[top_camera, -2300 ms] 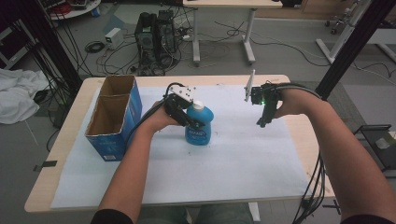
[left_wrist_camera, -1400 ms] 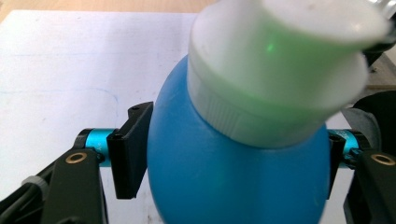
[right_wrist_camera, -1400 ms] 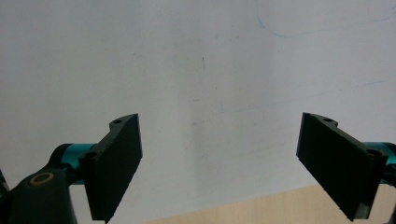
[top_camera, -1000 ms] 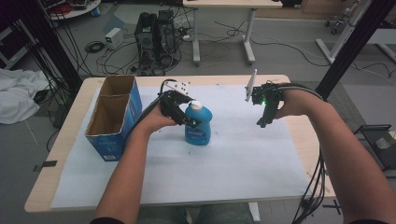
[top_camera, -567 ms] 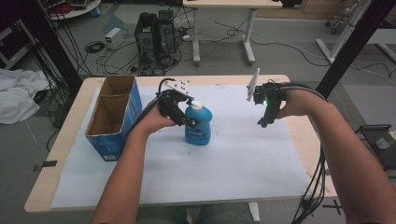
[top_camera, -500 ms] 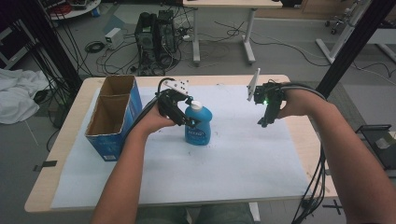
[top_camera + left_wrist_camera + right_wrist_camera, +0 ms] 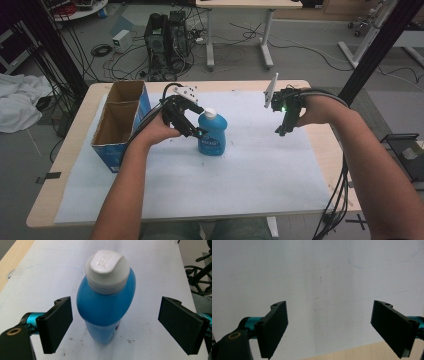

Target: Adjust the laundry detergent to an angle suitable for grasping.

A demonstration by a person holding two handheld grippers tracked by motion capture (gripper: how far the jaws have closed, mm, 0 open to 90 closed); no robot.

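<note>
My left tongs [image 7: 113,325] had just been opening, released either side of the blue bottle [image 7: 106,307], which stood upright right of the cardboard box [image 7: 120,125]; my right tongs [image 7: 329,327] hung released, clear.

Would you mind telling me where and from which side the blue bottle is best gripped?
Probably across the narrower flat faces of the blue bottle, below its white cap, coming level from the box side as the left gripper does. The bottle stands upright and bulges at the shoulder, so pads lower down should seat better. The jaws have just been opening and now stand clear on both sides, not touching it.
</note>
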